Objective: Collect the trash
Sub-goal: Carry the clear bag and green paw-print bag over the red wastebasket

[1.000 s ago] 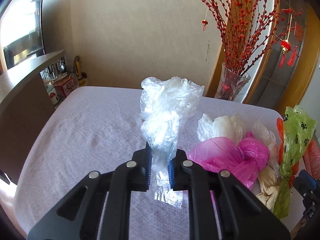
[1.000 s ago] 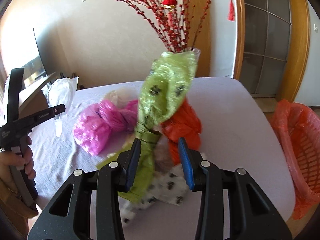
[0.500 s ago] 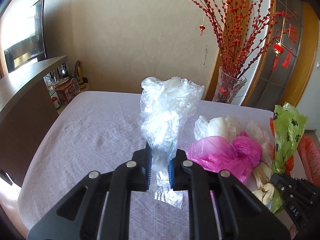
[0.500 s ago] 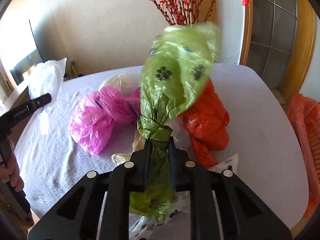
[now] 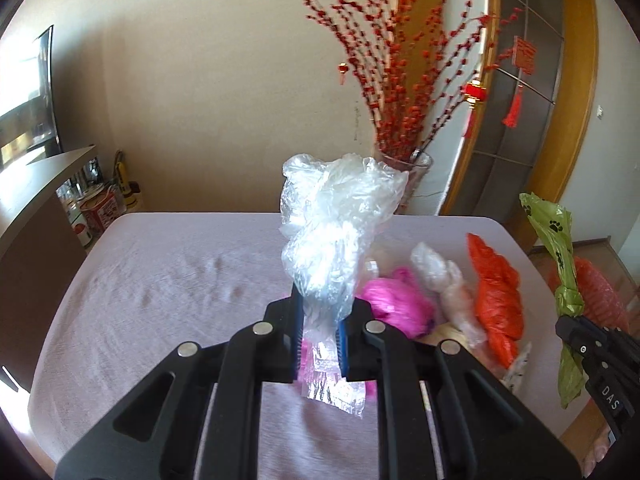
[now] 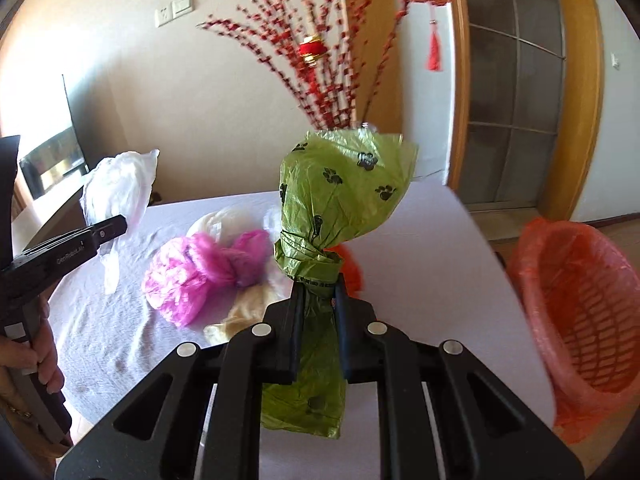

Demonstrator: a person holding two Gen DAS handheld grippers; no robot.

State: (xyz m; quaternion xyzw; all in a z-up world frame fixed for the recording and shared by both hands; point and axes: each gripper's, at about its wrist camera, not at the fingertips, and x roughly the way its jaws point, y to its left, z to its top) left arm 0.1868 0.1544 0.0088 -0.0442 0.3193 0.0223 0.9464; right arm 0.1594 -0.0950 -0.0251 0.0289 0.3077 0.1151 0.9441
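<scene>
Left wrist view. Bags counted: one clear bag (image 5: 336,232), one pink bag (image 5: 396,304), one pale bag (image 5: 444,280), one orange bag (image 5: 496,292), one green bag (image 5: 558,256). One vase (image 5: 416,168) with red berry branches stands at the far edge of the desk (image 5: 160,272), which is covered in a pale lilac cloth. Beige wall behind with a socket plate; a dark cabinet at left; a wood-framed door at right. The left claw (image 5: 320,340) is nearly closed, its blue pads pinching the neck of the clear bag; the bulk of the bag stands up above the tips and a tail hangs below, clear of the cloth. Pink, pale and orange bags lie on the desk just right of the claw. The green bag is at far right, in the other claw.

Right wrist view. One orange-lined basket (image 6: 576,320) sits off the desk's right edge, on the floor side. The right claw (image 6: 318,312) is pinched on the green bag just under its knot; the paw-print bulk rises above, the tail hangs below. The pink bag lies on the cloth left of it. A hand (image 6: 36,364) at left holds the left claw, clear bag in its tips.
</scene>
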